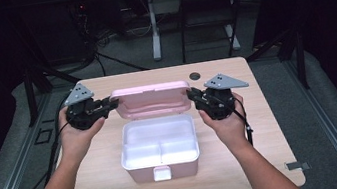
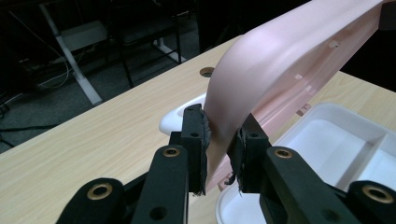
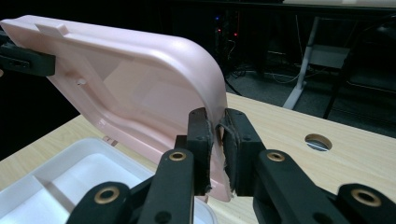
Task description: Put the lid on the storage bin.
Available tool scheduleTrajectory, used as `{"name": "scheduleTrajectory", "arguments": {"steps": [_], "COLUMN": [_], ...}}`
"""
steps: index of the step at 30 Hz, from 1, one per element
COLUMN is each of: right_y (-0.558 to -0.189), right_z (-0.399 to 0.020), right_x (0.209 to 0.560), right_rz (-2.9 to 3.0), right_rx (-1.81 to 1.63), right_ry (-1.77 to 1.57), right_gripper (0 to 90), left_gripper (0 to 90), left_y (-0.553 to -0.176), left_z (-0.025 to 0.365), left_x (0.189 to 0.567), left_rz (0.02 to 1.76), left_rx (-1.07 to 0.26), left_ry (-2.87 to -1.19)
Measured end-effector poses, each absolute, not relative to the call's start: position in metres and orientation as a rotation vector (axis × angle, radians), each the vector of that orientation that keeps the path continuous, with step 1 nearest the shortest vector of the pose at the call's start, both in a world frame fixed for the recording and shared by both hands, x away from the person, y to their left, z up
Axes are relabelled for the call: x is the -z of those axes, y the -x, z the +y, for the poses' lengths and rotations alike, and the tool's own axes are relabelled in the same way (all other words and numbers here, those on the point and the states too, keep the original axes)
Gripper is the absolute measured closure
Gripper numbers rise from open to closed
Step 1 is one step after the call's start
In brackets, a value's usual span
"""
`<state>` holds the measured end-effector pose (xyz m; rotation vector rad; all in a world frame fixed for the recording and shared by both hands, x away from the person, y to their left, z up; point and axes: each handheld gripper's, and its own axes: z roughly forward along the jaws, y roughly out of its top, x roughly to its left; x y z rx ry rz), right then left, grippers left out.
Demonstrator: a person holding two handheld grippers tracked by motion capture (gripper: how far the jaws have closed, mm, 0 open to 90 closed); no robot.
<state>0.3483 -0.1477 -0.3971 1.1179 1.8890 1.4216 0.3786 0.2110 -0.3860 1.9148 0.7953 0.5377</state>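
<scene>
A pink lunch box stands in the middle of the table, with its white divided tray (image 1: 159,146) facing up and its pink lid (image 1: 151,99) raised on the far side. My left gripper (image 1: 113,102) is shut on the lid's left edge (image 2: 219,140). My right gripper (image 1: 189,94) is shut on the lid's right edge (image 3: 215,135). In the right gripper view the left gripper's jaw (image 3: 25,60) shows at the lid's far corner. The tray (image 2: 341,154) holds nothing. A white latch (image 1: 162,173) sits at the box's front.
The wooden table (image 1: 104,185) has a round cable hole (image 1: 195,76) behind the lid's right end. A white desk leg (image 1: 153,26) and dark chair frames stand on the floor beyond the table. Black rails run along both sides.
</scene>
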Motion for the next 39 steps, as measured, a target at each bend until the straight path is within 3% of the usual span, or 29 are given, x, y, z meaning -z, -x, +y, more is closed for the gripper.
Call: {"name": "scheduleTrajectory", "arguments": {"steps": [28,39], "right_y": [-0.311,-0.301], "right_z": [-0.150,-0.149], "right_x": [0.406,0.415], "right_rz": [1.928,1.930], "right_rx": [-1.433,-1.426], "right_ry": [-1.047,-1.035], "right_gripper": [74.9,73.0], "left_gripper": [68.9,69.0], "left_y": [-0.336,-0.322], "left_z": [0.223,0.223], "left_x": [0.397,0.403], "left_rz": [0.737,0.712], "left_rx": [-0.461,-0.494], "left_ry": [-1.893,-1.929]}}
